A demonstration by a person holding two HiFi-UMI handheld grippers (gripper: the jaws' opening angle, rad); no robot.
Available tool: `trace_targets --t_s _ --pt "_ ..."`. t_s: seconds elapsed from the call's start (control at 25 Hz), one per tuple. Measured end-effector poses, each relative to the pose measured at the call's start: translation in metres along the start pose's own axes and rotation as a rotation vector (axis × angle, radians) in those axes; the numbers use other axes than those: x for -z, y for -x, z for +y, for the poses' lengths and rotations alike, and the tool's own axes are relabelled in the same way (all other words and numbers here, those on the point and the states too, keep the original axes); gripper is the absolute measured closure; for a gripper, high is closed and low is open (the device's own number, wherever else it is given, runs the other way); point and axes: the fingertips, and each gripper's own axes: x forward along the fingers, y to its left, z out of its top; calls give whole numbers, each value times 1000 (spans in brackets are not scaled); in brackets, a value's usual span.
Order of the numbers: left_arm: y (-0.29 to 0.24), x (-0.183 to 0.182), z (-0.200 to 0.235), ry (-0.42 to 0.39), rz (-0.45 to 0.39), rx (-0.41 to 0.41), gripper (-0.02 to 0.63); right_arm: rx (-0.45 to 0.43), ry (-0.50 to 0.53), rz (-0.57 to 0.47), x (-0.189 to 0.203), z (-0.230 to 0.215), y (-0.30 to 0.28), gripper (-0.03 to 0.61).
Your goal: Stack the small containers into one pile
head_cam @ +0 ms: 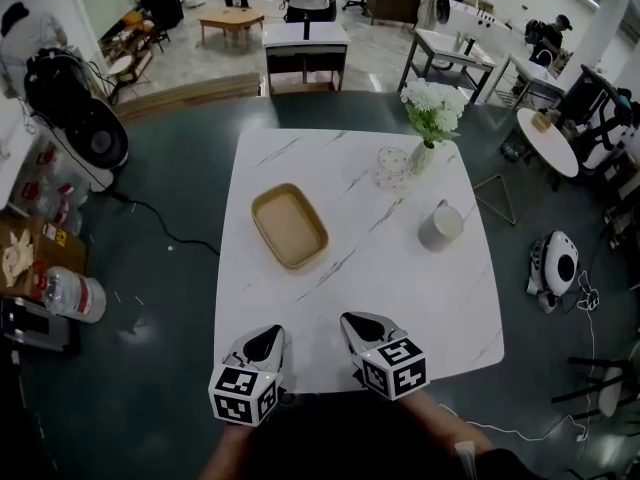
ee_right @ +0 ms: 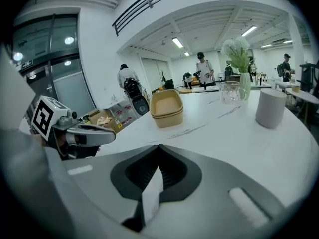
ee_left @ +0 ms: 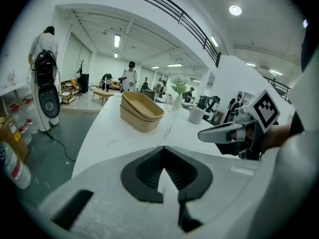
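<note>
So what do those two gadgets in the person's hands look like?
The left gripper and right gripper match: smooth white-grey shells shaped like a beak, tapering to a point, dark and ribbed inside. Each carries a cube printed with black-and-white square markers. No cables show on them.

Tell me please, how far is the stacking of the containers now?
Done: the tan containers already sit nested in one pile on the table; no loose one is visible. In hand: nothing; the left gripper and right gripper are shut and empty near the table's front edge. Left: apparently nothing.
</note>
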Motion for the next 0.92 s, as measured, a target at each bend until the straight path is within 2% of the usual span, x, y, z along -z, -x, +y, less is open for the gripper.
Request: trace_targets --t_s 0.28,0.92 --pt "2 16 -1 19 32 -8 621 -15 5 28 11 6 -1 578" --pt "3 19 3 35 38 -16 621 -11 -34 22 9 1 0 578"
